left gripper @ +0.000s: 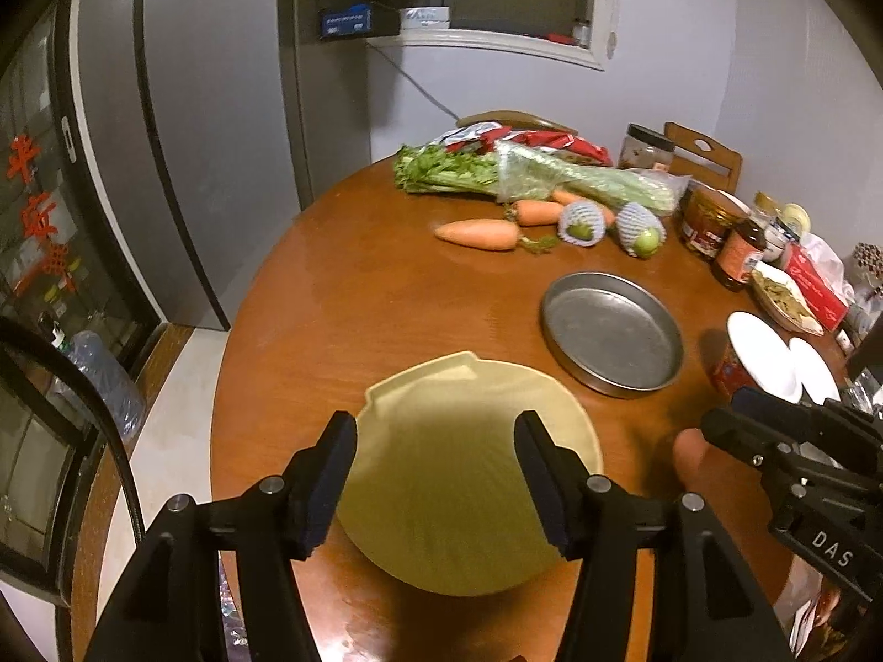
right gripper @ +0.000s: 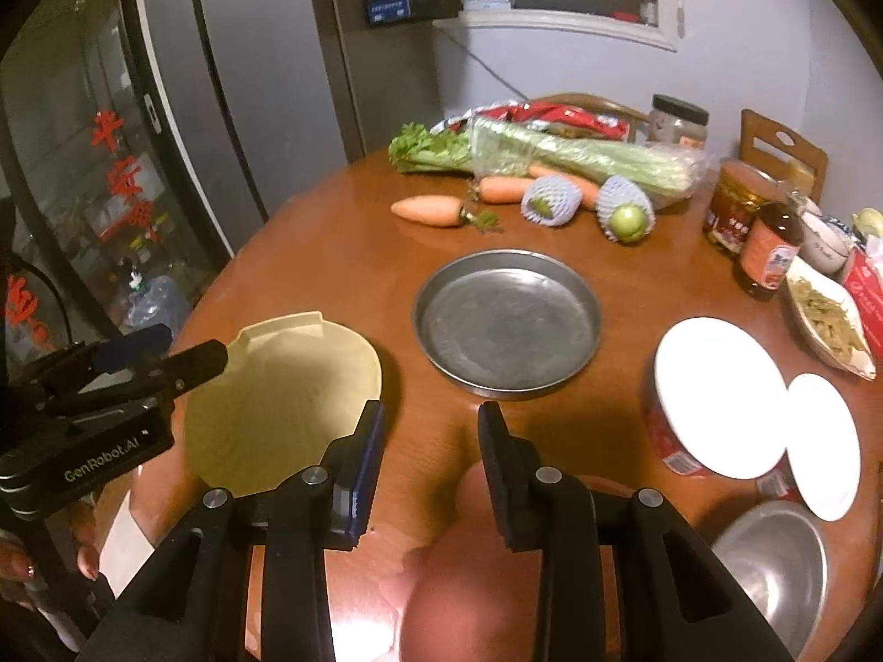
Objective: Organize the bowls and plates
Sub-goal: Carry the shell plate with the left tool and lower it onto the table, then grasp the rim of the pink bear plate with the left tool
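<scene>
The left gripper, jaws spread, hovers over an empty yellow plate at lower centre of the wooden tabletop. The right gripper, jaws also spread, holds nothing. An empty metal pan sits mid-frame; white-lidded red bowls stand at right, above a steel bowl.

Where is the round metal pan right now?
The metal pan sits mid-table, between the yellow plate on its left and the red-and-white bowl on its right.
</scene>
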Demonstrator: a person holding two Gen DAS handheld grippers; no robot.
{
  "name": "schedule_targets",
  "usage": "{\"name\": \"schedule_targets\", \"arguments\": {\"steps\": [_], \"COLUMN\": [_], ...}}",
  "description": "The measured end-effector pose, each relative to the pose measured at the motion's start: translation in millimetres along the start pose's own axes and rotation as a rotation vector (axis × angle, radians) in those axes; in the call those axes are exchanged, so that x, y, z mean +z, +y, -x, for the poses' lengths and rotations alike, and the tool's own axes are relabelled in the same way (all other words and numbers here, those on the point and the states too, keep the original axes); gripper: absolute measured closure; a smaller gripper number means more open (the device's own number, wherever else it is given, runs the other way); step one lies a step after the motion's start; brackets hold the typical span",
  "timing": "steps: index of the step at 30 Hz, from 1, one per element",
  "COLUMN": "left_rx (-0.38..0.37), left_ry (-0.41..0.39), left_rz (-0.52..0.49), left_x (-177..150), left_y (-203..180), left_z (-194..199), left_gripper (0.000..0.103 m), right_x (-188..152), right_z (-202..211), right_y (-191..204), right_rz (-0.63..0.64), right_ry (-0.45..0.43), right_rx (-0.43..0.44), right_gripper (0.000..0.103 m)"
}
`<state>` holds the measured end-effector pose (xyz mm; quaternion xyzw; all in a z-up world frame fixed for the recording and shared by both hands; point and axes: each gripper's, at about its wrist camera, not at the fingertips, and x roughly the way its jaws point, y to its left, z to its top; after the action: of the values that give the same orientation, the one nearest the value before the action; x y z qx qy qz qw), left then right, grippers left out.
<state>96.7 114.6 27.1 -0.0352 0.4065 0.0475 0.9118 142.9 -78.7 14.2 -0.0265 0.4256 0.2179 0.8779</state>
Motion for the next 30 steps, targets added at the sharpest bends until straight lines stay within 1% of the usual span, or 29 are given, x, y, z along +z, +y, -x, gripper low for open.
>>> {"name": "schedule_targets", "arguments": {"steps": [6, 13, 16, 18, 22, 28, 30], "left_rx": [-0.019, -0.049, -0.069, -0.096, -0.121, -0.119, -0.118], "left_ry": [-0.02, -0.041, -0.05, -0.05, -0.037, 0.02, 0.04], "left_rz": [-0.04, -0.126, -0.166, -0.194, -0.249, -0.307, -0.318], "left_x": [-3.5, -3.9, -5.5, -7.5, -12.4, -26.2, -30.2], "left_y": [-22.5, -60.7, -76.8, -89.1, -112.3, -135.1, -140.5], "left_z": [14.7, 24.2, 25.2, 25.1, 20.5, 2.0, -6.4], "left_gripper": [0.043, 0.041, 0.04, 0.039, 0.038, 0.038, 0.038], "right_x": [-10.9, -37.9, -50.1, -59.6, -81.1, -109.0, -115.2], "right_z": [30.6, 78.1, 89.4, 94.9, 103.0, 107.6, 106.2], "right_y": [-5.7, -13.6, -21.1, -25.7, -35.5, -39.0, -39.3], "right_rz": [-0.008, -0.02, -0.04, -0.051, -0.079, -0.094, -0.095], "right_ry": [-0.041, -0.087, -0.09, -0.084, -0.07, -0.036, -0.024], "right_rx": [0.007, 0.003, -0.005, -0.011, -0.018, -0.022, -0.037], "right_gripper": [0.067, 0.067, 0.067, 0.067, 0.067, 0.067, 0.067]}}
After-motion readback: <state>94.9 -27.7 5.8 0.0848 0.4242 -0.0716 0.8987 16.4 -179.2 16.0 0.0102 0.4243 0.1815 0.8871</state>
